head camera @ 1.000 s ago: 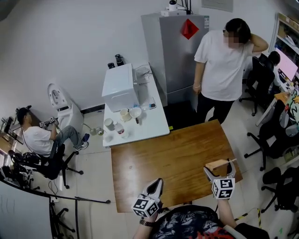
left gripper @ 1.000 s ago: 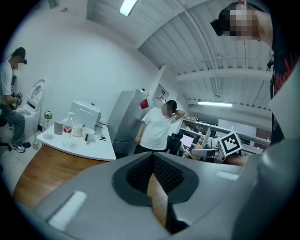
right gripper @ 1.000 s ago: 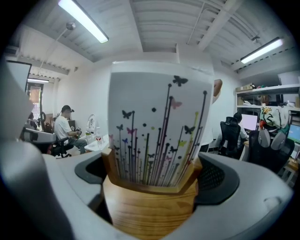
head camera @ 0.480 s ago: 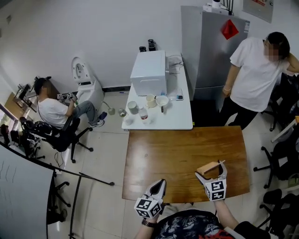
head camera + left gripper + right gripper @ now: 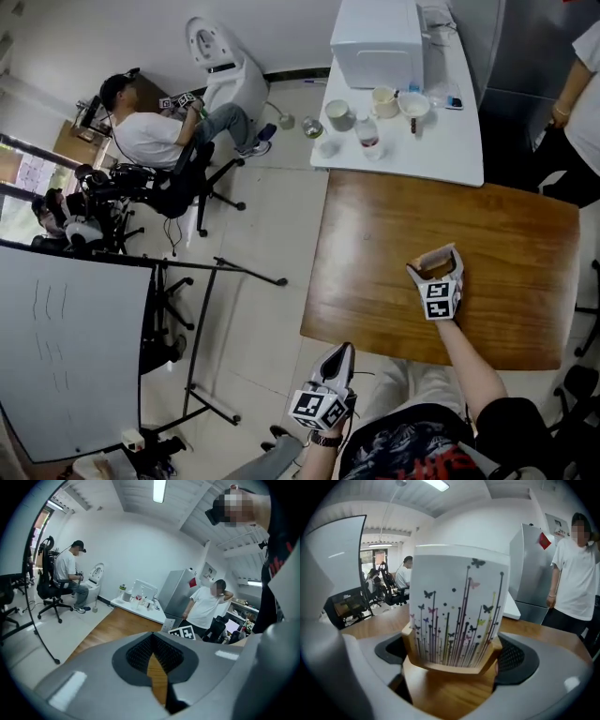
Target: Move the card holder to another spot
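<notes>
Card holder [image 5: 457,606] moved inward over table [image 5: 375,244], clamped by right gripper [image 5: 435,267]; left gripper [image 5: 342,352] jaws together.

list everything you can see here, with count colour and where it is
wooden table: one, brown, centre right
card holder: one, wood base with white butterfly card, in the jaws of the right gripper
white table: one, white, beyond the wooden table
box appliance: one, white, on the white table
cups and bowl: a few, whitish, on the white table
fridge: one, grey, beside the white table
toilet: one, white, on the floor
seated person: one, white shirt, beside the toilet
standing person: one, white shirt, by the fridge
whiteboard: one, white, lower left
right gripper: one, grey, shut on the card holder
left gripper: one, grey, shut, empty, off the wooden table's near edge
</notes>
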Available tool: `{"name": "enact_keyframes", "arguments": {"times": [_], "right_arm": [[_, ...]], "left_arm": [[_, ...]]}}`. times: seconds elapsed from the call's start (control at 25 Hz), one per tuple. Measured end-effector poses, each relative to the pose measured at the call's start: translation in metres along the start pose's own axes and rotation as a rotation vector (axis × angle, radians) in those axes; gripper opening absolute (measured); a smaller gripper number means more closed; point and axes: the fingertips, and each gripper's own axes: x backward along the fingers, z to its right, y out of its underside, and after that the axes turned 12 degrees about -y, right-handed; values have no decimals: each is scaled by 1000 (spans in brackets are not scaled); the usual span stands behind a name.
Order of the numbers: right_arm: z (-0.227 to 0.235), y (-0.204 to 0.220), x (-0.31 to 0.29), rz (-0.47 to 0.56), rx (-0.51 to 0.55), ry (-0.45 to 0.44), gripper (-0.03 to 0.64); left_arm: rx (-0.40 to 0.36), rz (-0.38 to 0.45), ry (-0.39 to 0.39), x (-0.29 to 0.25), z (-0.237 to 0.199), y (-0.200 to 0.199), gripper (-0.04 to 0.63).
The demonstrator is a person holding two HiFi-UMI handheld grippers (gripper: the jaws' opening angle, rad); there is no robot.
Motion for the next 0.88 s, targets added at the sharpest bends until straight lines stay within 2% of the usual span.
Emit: {"name": "enact_keyframes", "arguments": {"times": [0.12, 0.24, 0.36, 0.48, 0.56, 0.68, 0.8, 0.88], "right_arm": [[-13, 21, -53, -66, -8, 23, 555], [-14, 26, -81, -97, 19, 53, 555], [-15, 32, -93, -102, -28, 52, 558], [-16, 30, -88, -103, -97, -4, 571], [-15, 29, -67, -61, -171, -39, 580], [8, 43, 5, 46, -280, -3, 566], [21, 47, 101, 133, -382, -9, 483], [25, 47, 161, 145, -368, -15, 419]], "left_arm": [[0, -33, -36, 4, -21, 7, 0], [0, -30, -40, 2, -27, 5, 0], [-16, -26, -6, -3, -23, -1, 0], [-48, -34, 47, -15, -14, -6, 0], [-70, -39, 75, -23, -5, -10, 0], [-103, -55, 124, -37, 19, -15, 0], [-142, -65, 203, -55, 49, -13, 0], [-170, -73, 255, -65, 70, -13, 0]]}}
